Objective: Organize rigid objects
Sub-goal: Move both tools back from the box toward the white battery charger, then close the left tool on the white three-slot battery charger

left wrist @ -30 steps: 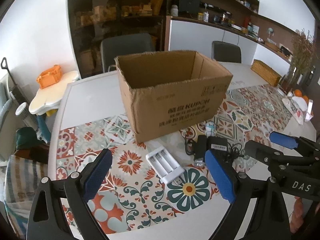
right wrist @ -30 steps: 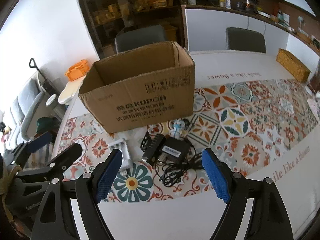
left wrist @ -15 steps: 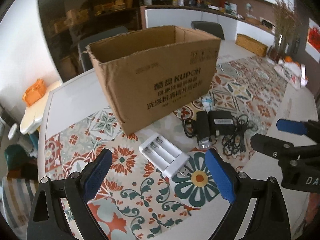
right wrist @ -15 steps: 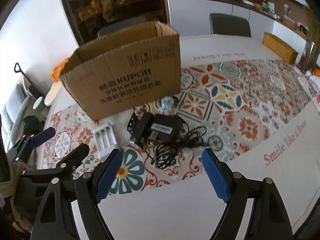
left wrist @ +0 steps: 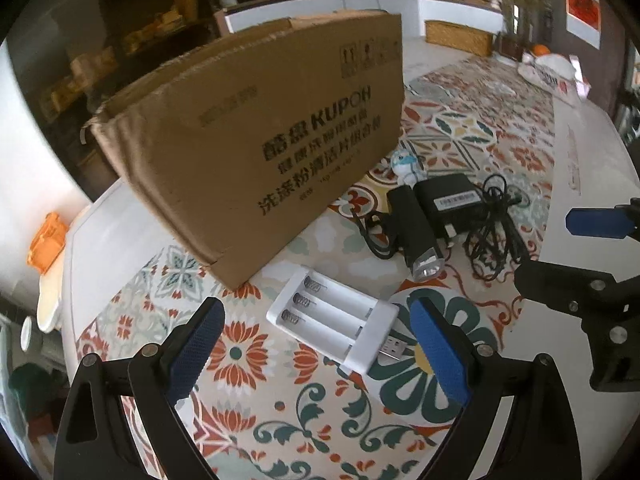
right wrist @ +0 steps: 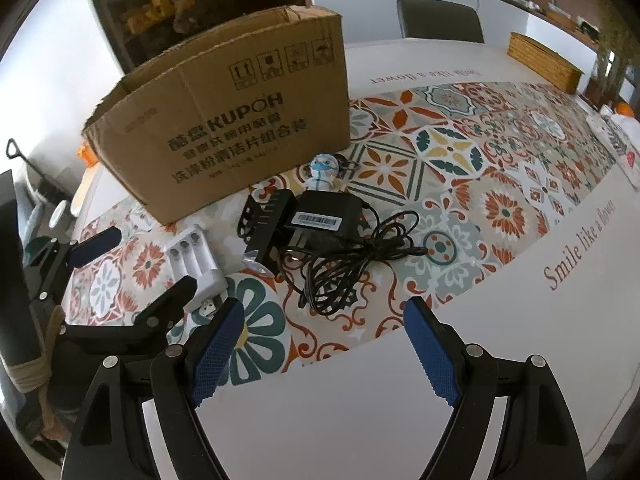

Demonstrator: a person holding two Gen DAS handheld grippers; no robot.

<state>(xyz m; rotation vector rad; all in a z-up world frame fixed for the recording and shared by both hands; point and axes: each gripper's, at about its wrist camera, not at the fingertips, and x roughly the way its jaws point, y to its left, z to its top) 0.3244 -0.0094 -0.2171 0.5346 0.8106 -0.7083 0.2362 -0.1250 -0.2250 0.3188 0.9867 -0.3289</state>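
A large brown cardboard box (left wrist: pixel 256 152) with black printed letters is placed on the table, which is covered with a colourful patterned tile-print cloth (right wrist: pixel 500 168). The top of the box is open. In front of the box several small things are laid on the cloth. A white plastic battery charger (left wrist: pixel 334 328) with three empty slots and a USB plug is seen between the blue pads of the left gripper (left wrist: pixel 316 350), close in front of it, but it is not touched by them. The left gripper is held wide open and nothing is gripped in it.

To the right of the charger a black flashlight (left wrist: pixel 416 236) with a silver head is lying, and just beside it a black power adapter (right wrist: pixel 320 216) with a white label. A tangled black cable (right wrist: pixel 344 264) is attached to the adapter and is spread toward the near edge of the cloth. A small white and blue figurine (right wrist: pixel 323 170) is standing just behind the adapter, near the wall of the box.

The right gripper (right wrist: pixel 320 350) is also held wide open above the white border of the table, and nothing is held in it. The cable is seen ahead of it, apart from its pads.
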